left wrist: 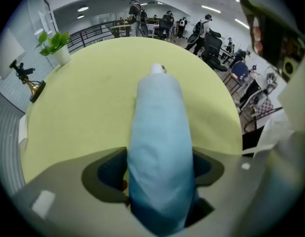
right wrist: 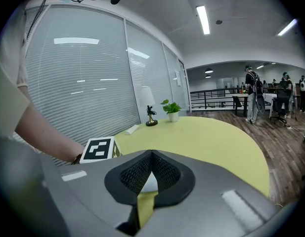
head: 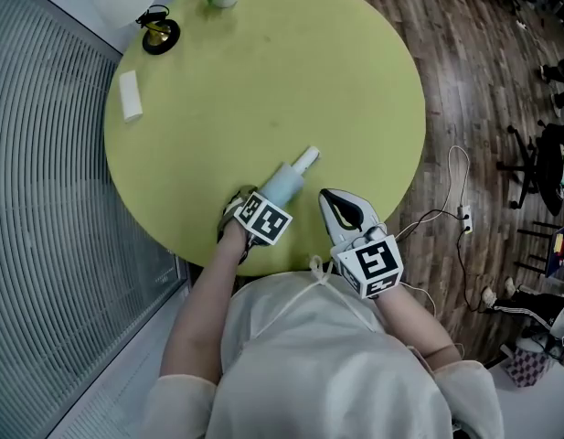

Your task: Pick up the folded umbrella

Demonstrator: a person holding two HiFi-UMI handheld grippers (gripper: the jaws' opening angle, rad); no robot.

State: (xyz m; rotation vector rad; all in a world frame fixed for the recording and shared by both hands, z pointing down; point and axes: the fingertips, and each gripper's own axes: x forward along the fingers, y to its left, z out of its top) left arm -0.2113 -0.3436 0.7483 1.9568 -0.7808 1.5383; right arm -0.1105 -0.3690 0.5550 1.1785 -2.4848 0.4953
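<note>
Two grippers are over the near edge of the round yellow-green table, and only the left gripper is at work. It points steeply down over the folded umbrella, a pale blue bundle lying on the table close to the person, with its white tip pointing away toward the middle of the table. In the left gripper view the jaws stand wide apart with the near end of the umbrella filling most of the space between them. The dark pads sit on either side of the cloth and do not appear to be squeezing it, so nothing is held yet. The right gripper hangs just to the right of the umbrella with its jaws closed tip to tip and empty. The step in hand looks like settling the grasp. To do it well, the bundle should lie centred between the pads and the jaws should come low enough to straddle its thickest part. They should then close evenly and firmly, since the soft cloth will likely give. Because the grip sits near one end, the far end may sag on lifting, so a slow, level rise would help.
</note>
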